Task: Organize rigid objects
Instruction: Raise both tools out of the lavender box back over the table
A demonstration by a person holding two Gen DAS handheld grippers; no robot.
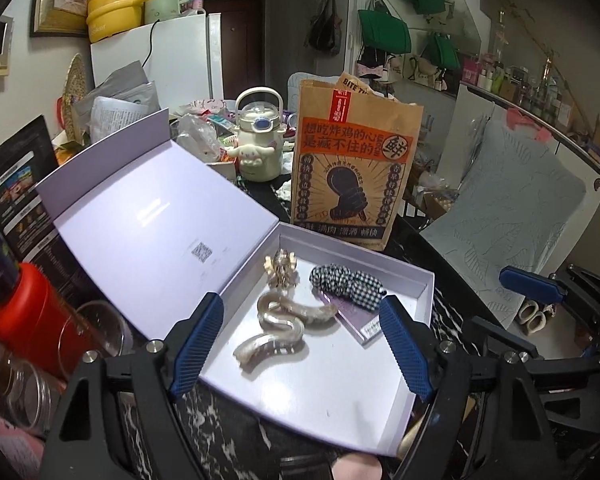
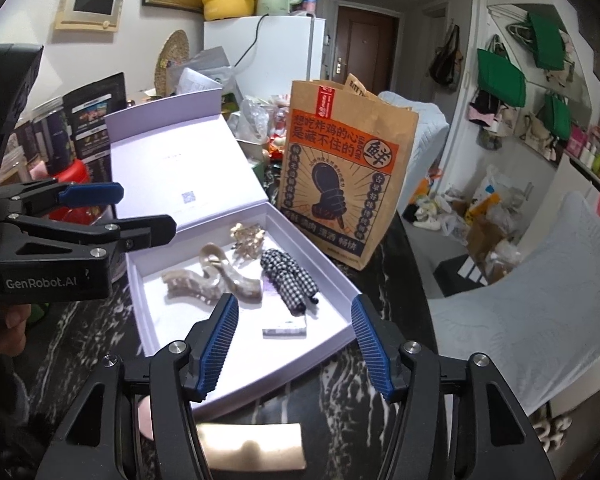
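Note:
An open lavender box (image 1: pixel 380 412) (image 2: pixel 328 344) lies on the dark marble table, its lid (image 1: pixel 156 224) (image 2: pixel 172 160) folded back. Inside lie a wavy pearly hair clip (image 1: pixel 278 330) (image 2: pixel 216 276), a gold claw clip (image 1: pixel 281 269) (image 2: pixel 249 239), a black-and-white checked scrunchie (image 1: pixel 346 282) (image 2: pixel 290 278) and a small lilac card (image 1: pixel 360 322) (image 2: pixel 285 326). My left gripper (image 1: pixel 300 350) is open and empty over the box's near part. My right gripper (image 2: pixel 294 344) is open and empty above the box's near edge. A gold flat object (image 2: pixel 250 446) lies under it on the table.
A brown paper bag (image 1: pixel 354 164) (image 2: pixel 340 176) stands just behind the box. A cream kettle (image 1: pixel 258 140), a red container (image 1: pixel 32 312) and glass jars (image 1: pixel 32 396) crowd the left. A light cushioned chair (image 2: pixel 540 312) is at the right.

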